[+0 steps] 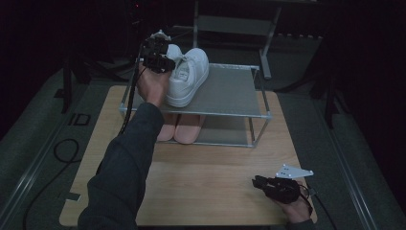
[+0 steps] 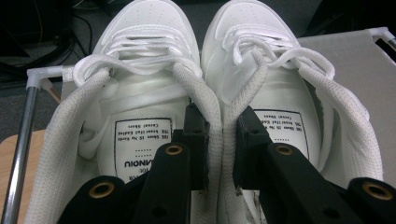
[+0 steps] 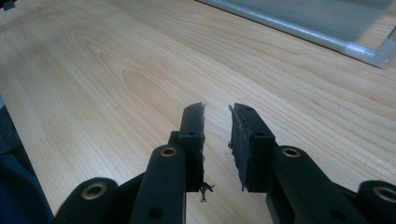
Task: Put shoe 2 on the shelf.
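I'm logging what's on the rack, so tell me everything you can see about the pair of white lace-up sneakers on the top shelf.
The pair of white lace-up sneakers looks like smooth leather with perforated toes, white laces and textured fabric collars; printed labels show on the insoles. They sit upright, side by side, on the left part of the grey metal-framed rack's top shelf. The left gripper pinches their two touching inner collars together, one jaw inside each shoe.
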Tool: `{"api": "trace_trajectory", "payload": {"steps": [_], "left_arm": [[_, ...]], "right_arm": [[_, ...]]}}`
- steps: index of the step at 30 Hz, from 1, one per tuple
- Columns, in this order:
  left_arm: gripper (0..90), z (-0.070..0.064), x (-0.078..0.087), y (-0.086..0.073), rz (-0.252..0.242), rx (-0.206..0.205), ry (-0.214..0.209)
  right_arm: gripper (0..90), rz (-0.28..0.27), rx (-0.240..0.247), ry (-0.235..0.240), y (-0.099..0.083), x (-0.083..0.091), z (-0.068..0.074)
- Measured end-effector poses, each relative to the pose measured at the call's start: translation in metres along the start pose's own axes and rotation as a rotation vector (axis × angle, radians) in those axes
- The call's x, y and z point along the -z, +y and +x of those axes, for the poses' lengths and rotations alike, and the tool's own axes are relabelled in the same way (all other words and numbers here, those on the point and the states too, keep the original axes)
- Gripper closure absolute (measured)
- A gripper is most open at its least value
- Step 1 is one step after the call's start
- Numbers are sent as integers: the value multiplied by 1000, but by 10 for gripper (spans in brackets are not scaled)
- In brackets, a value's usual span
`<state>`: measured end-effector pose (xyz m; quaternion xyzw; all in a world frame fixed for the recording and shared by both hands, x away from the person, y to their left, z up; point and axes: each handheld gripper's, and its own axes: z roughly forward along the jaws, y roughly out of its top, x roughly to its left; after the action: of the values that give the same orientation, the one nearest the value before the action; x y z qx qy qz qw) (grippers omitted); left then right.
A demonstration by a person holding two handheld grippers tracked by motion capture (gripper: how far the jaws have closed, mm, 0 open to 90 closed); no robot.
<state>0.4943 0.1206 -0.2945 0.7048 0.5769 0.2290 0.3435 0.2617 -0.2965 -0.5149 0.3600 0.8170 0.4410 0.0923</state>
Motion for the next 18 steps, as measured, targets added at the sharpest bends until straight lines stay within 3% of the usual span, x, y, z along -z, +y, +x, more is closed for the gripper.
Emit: {"api": "trace_trajectory", "payload": {"steps": [7, 18], "left_arm": [[783, -5, -5, -2, 2, -1, 26], [778, -9, -8, -4, -4, 16, 33]], "right_arm": [[738, 1, 0, 1, 0, 0, 0], [738, 3, -1, 3, 0, -1, 0]]}}
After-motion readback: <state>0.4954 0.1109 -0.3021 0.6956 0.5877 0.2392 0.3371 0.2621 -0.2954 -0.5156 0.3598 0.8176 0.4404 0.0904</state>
